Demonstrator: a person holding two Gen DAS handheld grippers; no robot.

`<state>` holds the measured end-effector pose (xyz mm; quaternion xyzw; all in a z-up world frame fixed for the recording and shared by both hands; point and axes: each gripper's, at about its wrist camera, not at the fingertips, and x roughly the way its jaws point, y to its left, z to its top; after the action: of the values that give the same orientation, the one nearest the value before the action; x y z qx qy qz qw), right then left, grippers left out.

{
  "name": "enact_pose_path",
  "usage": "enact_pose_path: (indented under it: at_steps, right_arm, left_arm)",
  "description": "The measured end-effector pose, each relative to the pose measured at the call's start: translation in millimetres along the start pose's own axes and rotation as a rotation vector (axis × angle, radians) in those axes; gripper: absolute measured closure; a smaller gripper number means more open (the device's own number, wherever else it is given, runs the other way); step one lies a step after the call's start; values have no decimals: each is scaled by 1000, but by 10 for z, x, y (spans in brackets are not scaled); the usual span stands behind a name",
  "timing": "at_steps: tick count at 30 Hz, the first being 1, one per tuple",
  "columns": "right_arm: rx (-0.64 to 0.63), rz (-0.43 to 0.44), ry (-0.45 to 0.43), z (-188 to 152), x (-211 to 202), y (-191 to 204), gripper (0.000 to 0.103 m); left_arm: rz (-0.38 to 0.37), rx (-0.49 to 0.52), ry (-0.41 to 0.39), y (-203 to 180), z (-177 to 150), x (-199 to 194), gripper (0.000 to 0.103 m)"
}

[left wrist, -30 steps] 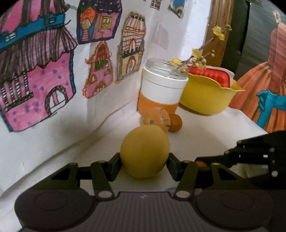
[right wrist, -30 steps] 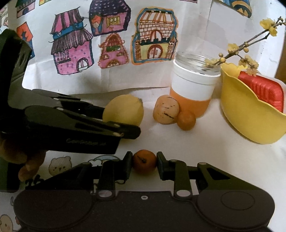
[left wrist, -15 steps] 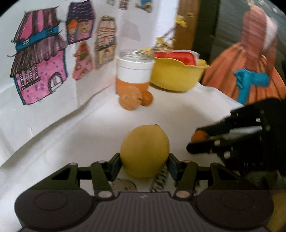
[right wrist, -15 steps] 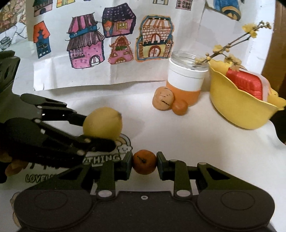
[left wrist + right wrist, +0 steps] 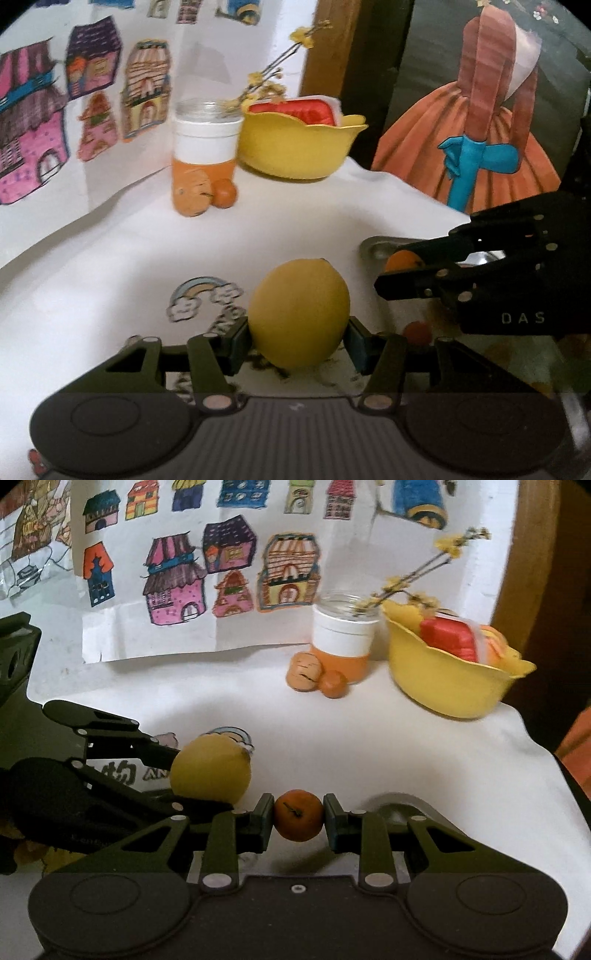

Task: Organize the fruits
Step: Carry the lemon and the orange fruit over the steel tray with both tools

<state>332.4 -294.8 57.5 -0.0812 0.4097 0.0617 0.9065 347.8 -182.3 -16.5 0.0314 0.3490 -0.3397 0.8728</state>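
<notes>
The left gripper (image 5: 298,334) is clamping a lemon (image 5: 298,314) above the white cloth (image 5: 288,221), in front of the jar (image 5: 205,147). The right gripper (image 5: 298,821) is pinching a small orange (image 5: 298,819), nearly closed, just right of the lemon.

The left gripper (image 5: 298,345) is black plastic. It has a wide body with fine ridges across the middle and a big round disc on each side. Two bent arms with triangle holes lead to the fingers, and a shiny silver screw sits at the base of each arm. The pads (image 5: 357,347) look dark blue. The right gripper (image 5: 298,821) has the same shape, with a smooth body and one small screw in the middle. From the side, its black shell shows white letters "DAS" and small silver rivets.
</notes>
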Motion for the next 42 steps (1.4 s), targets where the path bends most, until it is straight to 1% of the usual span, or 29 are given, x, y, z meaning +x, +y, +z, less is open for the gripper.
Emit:
enact_pose_path:
  at_steps: [8, 16, 21, 27, 34, 42]
  right_arm:
    - [56, -53, -13, -191, -221, -268, 72]
    - [95, -88, -23, -366, -323, -446, 72]
    - [118, -95, -44, -474, -488, -537, 73]
    - [132, -112, -27, -680, -671, -620, 73]
    - [156, -134, 5, -935, -750, -672, 72]
    - [163, -145, 16, -1057, -767, -654, 72]
  left_arm:
    - [-34, 16, -23, -303, 94, 25, 45]
    - [-54, 18, -41, -575, 206, 132, 45]
    - [-72, 21, -31, -710, 223, 226, 45]
    - [-85, 23, -15, -836, 194, 299, 45]
    - [-80, 53, 8, -968, 152, 329, 45]
    - [-47, 56, 30, -1014, 106, 317, 44]
